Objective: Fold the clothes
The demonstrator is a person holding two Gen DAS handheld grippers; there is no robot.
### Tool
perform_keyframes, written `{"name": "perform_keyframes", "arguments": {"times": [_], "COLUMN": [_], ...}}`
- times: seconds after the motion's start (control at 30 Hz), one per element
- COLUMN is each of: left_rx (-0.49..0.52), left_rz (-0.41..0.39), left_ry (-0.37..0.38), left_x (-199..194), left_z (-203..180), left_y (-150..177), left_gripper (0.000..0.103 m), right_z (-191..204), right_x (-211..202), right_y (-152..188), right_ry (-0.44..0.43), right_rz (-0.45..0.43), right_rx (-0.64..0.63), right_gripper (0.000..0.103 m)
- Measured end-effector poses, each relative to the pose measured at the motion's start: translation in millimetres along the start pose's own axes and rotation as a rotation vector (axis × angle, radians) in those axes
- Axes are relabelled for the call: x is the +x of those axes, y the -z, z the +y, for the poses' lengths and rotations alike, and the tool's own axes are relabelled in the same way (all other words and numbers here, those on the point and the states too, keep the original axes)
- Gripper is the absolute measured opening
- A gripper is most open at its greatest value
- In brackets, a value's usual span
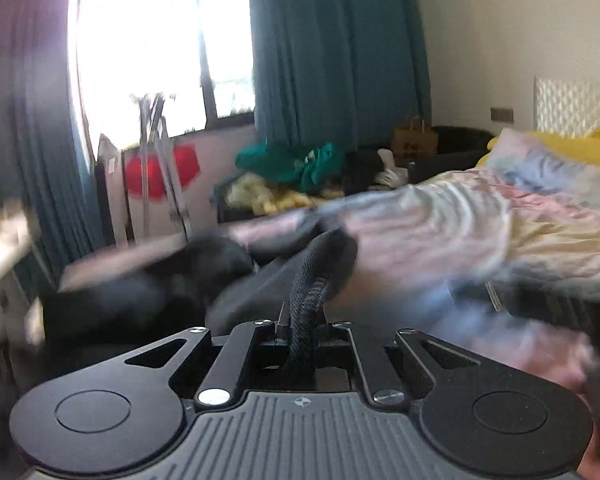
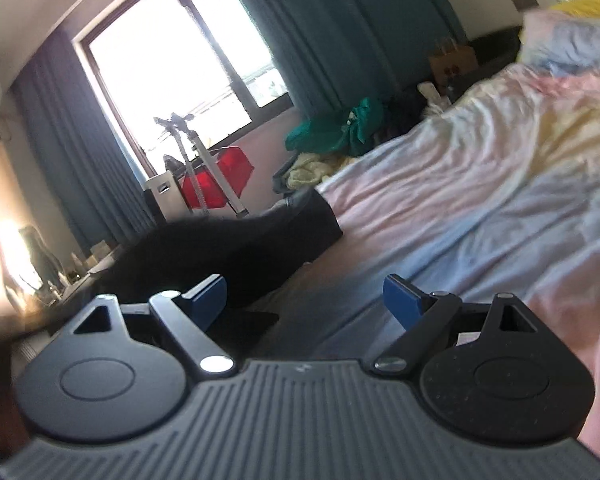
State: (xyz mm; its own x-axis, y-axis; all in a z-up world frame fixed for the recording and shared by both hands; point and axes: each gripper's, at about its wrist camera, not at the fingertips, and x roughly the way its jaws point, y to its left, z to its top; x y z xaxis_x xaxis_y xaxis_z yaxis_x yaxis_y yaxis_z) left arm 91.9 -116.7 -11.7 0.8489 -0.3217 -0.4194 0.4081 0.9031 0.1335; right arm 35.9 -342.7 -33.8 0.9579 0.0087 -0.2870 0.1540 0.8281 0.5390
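Observation:
My left gripper (image 1: pixel 300 330) is shut on a thick edge of a dark denim garment (image 1: pixel 312 280). The garment hangs forward from the jaws, and its blurred body (image 1: pixel 172 280) spreads to the left over the bed. In the right wrist view the same dark garment (image 2: pixel 236 248) lies on the pastel bedsheet (image 2: pixel 460 184), ahead and left of my right gripper (image 2: pixel 304 300). My right gripper is open and empty, its blue pads (image 2: pixel 210 298) wide apart just above the sheet.
Beyond the bed stand a pile of green and yellow clothes (image 1: pixel 296 168), a red basket (image 2: pixel 216 180), a metal stand (image 2: pixel 192 160), a paper bag (image 1: pixel 414 142) and teal curtains (image 1: pixel 332 48) by a bright window. A yellow pillow (image 1: pixel 572 146) lies at the headboard.

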Motion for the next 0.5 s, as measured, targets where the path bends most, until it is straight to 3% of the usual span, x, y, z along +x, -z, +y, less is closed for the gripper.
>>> {"name": "perform_keyframes", "arguments": {"times": [0.1,0.23,0.37,0.5], "left_rx": [-0.034,-0.200,-0.336,-0.341], "left_rz": [0.034,0.120,0.090,0.068], "left_ry": [0.016,0.022,0.040,0.044], "left_x": [-28.4,-33.2,-35.4,-37.9], "left_z": [0.3,24.1,49.6,51.4], "left_y": [52.3,97.0,98.8,103.2], "left_gripper": [0.008,0.008,0.009,0.011], "right_z": [-11.4,-20.0,-22.1,-17.9], "right_x": [-4.8,-2.2,10.7,25.8], "right_y": [2.0,4.7,7.8,6.3], "right_ry": [-0.044,-0.107,-0.131,-0.116], "right_rz": [0.066,0.151,0.213,0.228], "right_rx": [0.072,0.163,0.232,0.230], "right_gripper": [0.087,0.088,0.088,0.082]}}
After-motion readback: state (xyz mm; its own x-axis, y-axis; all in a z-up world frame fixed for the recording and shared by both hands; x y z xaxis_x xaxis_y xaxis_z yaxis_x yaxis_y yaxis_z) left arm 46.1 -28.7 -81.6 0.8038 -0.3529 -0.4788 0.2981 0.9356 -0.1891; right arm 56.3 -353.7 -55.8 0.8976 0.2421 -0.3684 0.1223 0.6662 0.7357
